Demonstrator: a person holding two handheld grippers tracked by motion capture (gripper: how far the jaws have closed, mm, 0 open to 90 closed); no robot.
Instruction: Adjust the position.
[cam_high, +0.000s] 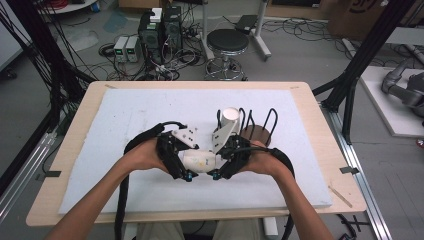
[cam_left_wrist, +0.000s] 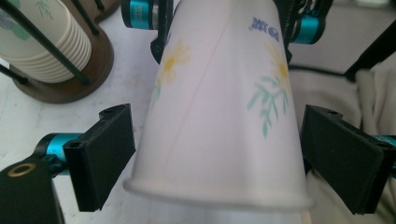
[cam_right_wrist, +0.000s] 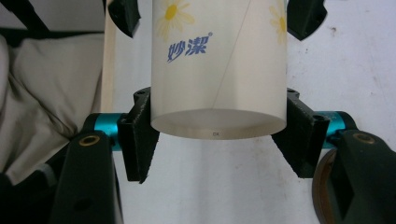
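A: Where was the paper cup (cam_high: 199, 161)?
B: Above the bench (cam_high: 125, 120), lying level. Right hand-held gripper (cam_right_wrist: 218, 135) clamped its base; left hand-held gripper (cam_left_wrist: 217, 158) stood wide around the rim (pads clear).

cup (cam_left_wrist: 219, 121): top and rim cut off by the left gripper view's edges
stack of cups (cam_left_wrist: 44, 44): cut off at that view's upper left corner
cup's print (cam_high: 202, 161): too small to read from above
wooden base (cam_right_wrist: 321, 196): mostly hidden behind the right gripper (cam_right_wrist: 217, 140)
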